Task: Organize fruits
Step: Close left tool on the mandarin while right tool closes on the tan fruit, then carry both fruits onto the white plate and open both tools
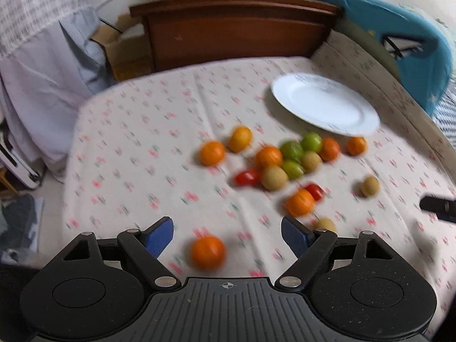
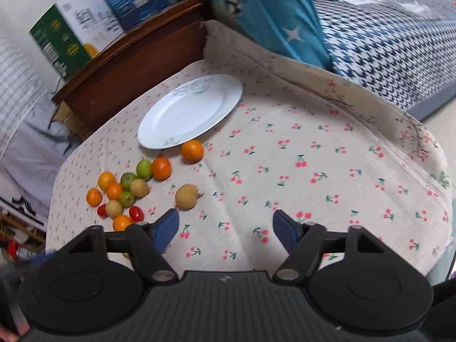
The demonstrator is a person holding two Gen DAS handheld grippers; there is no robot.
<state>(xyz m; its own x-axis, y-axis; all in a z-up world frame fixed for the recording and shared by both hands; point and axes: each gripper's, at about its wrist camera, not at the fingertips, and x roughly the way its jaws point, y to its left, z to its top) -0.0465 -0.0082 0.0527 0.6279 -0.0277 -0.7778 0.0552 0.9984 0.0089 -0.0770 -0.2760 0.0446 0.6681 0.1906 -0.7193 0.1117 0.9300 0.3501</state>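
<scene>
The left hand-held gripper hangs released and empty, a round orange citrus fruit lying between its blue pads on the cherry-print cloth of the bench. The right hand-held gripper, equally unclenched and empty, has a tan round fruit just ahead-left. The left looks nearer its fruit. The white oval plate waits beyond; a bed stands behind

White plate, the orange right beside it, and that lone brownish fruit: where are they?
White plate [image 2: 182, 119]: right wrist view, bare centre.
Orange [image 2: 192, 151]: right wrist view, middle of its skin.
Brownish fruit [image 2: 186, 196]: right wrist view, middle of its round body.
</scene>
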